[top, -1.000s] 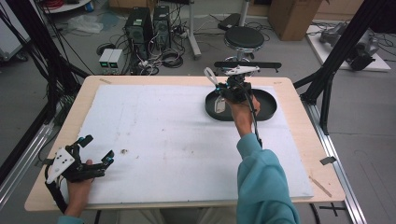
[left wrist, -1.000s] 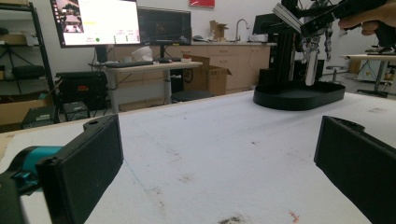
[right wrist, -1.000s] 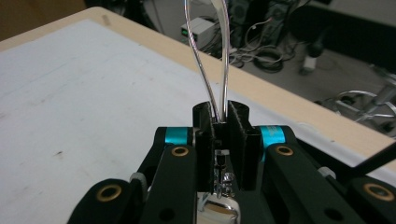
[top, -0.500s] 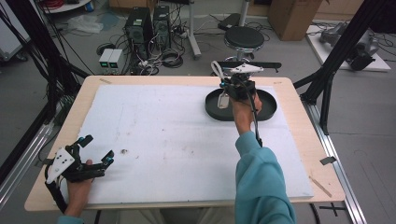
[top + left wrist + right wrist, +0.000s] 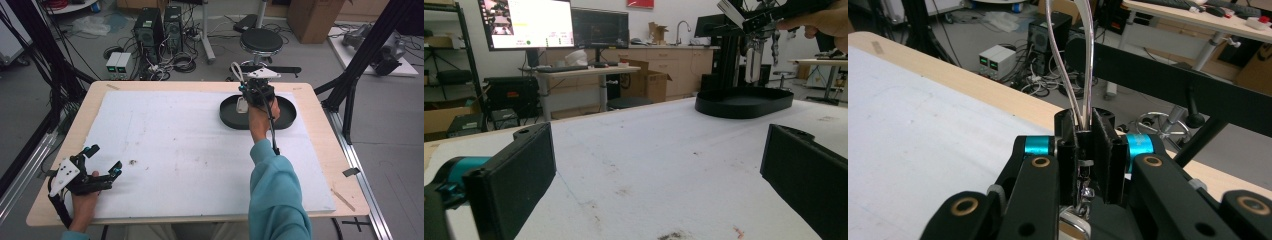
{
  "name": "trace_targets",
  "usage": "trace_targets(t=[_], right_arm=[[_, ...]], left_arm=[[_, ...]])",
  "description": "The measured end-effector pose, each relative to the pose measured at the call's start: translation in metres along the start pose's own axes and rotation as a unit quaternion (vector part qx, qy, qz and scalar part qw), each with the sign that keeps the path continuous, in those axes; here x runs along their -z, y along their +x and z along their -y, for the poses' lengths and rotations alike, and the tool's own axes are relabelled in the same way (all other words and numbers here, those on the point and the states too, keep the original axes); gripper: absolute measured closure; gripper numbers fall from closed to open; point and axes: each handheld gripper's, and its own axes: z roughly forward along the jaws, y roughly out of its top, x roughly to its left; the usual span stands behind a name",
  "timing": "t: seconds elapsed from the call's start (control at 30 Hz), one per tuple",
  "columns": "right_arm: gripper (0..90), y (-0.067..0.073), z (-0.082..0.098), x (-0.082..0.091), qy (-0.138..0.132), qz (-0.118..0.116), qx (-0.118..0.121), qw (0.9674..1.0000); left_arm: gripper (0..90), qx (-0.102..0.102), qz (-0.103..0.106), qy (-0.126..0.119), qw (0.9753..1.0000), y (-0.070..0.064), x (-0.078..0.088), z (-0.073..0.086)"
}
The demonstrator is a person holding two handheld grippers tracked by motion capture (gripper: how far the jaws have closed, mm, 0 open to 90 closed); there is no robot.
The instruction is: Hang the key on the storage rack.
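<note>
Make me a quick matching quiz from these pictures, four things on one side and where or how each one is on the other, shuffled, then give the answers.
Things:
1. left gripper
2. right gripper
3. black tray
4. white sheet

States or places:
A. covers most of the tabletop
B. jaws wide apart, near the table's front left corner
C. at the far right of the table
D. jaws clamped on a thin looped cord, above the tray

Pairs: 1-B, 2-D, 3-C, 4-A

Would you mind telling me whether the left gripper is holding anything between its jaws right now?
No, the left gripper stands open in its own view, with only the bare white table cover between its two black jaws.
</note>
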Motion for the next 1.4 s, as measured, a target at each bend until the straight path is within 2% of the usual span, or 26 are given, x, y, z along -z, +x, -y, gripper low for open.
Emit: trace_targets(t=[0.2, 0.4, 0.57, 1.07, 1.23, 1.4], right_arm=[[82.0, -0.002, 0.006, -0.004, 0.003, 0.011, -0.011, 0.9999], [82.0, -0.006, 0.012, -0.007, 0.012, 0.01, -0.022, 0.9996], [82.0, -0.004, 0.013, -0.011, 0.015, 0.009, -0.016, 0.9997], [82.0, -0.009, 0.028, -0.027, 0.029, 0.014, -0.041, 0.9986], [82.2, -0.01, 0.032, -0.033, 0.032, 0.01, -0.047, 0.9983], [82.1, -0.012, 0.035, -0.039, 0.036, -0.005, -0.054, 0.9979]], left_arm=[[1.7, 0.0, 0.0, 0.001, 1.0, 0.0, 0.0, 0.0], [1.7, 0.0, 0.0, 0.0, 1.0, 0.0, 0.0, 0.0], [1.7, 0.001, 0.0, -0.001, 1.0, 0.0, 0.0, 0.0], [1.7, 0.001, 0.0, -0.001, 1.0, 0.0, 0.0, 0.0], [1.7, 0.0, 0.0, -0.001, 1.0, 0.0, 0.0, 0.0], [1.7, 0.0, 0.0, -0.001, 1.0, 0.0, 0.0, 0.0]])
